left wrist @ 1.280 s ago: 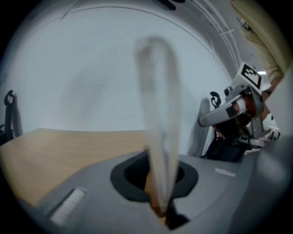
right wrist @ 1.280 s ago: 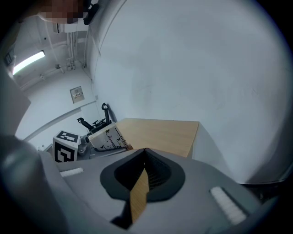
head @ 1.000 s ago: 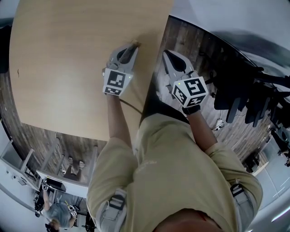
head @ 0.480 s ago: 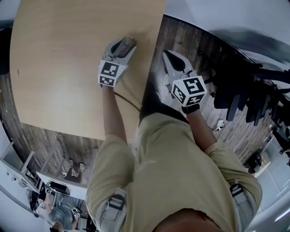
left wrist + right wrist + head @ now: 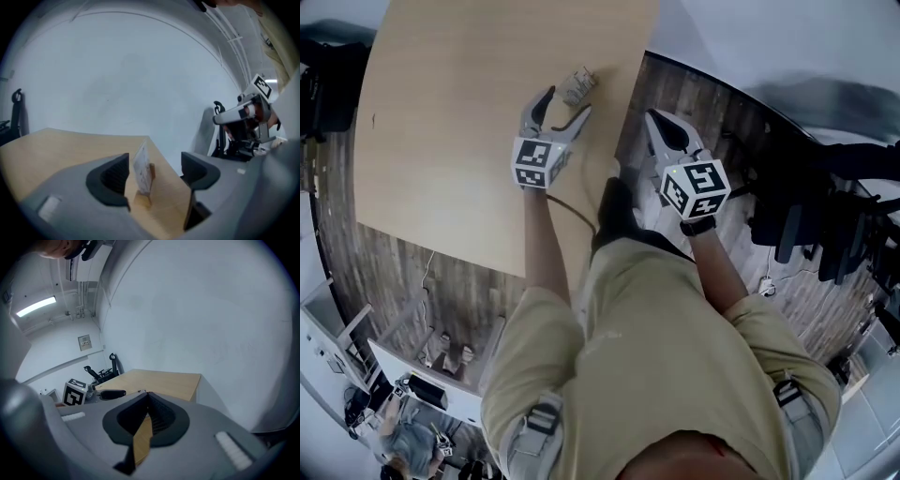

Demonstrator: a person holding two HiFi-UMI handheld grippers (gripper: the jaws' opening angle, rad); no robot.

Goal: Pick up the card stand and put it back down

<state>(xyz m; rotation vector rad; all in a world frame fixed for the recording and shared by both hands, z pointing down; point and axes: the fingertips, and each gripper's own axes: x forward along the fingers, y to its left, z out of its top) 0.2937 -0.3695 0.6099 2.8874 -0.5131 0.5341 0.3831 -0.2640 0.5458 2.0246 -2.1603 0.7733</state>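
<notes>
The card stand [image 5: 577, 86], a small wooden block holding a white card, stands upright on the light wooden table [image 5: 459, 122] near its right edge. My left gripper [image 5: 567, 101] sits just behind it with its jaws opening wide. In the left gripper view the card stand [image 5: 143, 176] is in the gap of the left gripper [image 5: 154, 176], closer to the left jaw, and neither pad touches it. My right gripper [image 5: 654, 117] hangs off the table's right side over the floor, shut with nothing in it. In its own view the right gripper [image 5: 147, 397] has its pads together.
The table's right edge [image 5: 623, 122] runs between the two grippers. Dark office chairs [image 5: 806, 206] stand at the right over the plank floor. A white wall fills the far side. Another person [image 5: 403, 441] is at the lower left.
The left jaws have gone from shut on the card stand to wide open. The stand now rests free on the table and the left gripper has drawn back a little towards me.
</notes>
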